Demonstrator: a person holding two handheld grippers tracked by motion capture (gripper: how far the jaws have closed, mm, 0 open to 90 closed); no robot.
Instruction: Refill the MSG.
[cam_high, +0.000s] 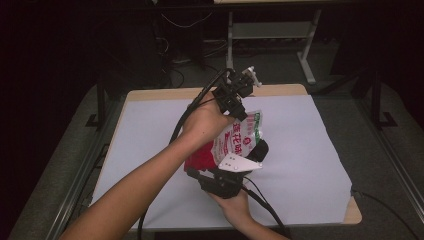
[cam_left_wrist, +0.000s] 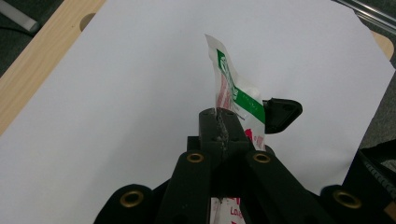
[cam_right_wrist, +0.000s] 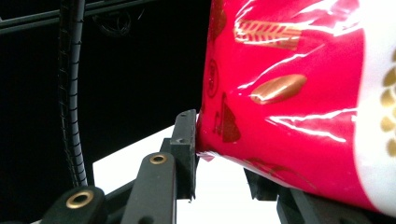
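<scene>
White sheet covers the tabletop (cam_high: 300, 165); a snack bag (cam_high: 235, 142) is held above its middle.
Glossy red-and-white plastic bag, long axis tilted, green-banded end pointing away. Left hand-held gripper (cam_left_wrist: 220, 122) is pinched fully closed on its flat top seam; right hand-held gripper (cam_right_wrist: 219, 154), partly closed, clamps the red lower end.

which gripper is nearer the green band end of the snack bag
Left. The left gripper is shut on the snack bag just below the green band; the right gripper clamps the red end, farther away.
</scene>
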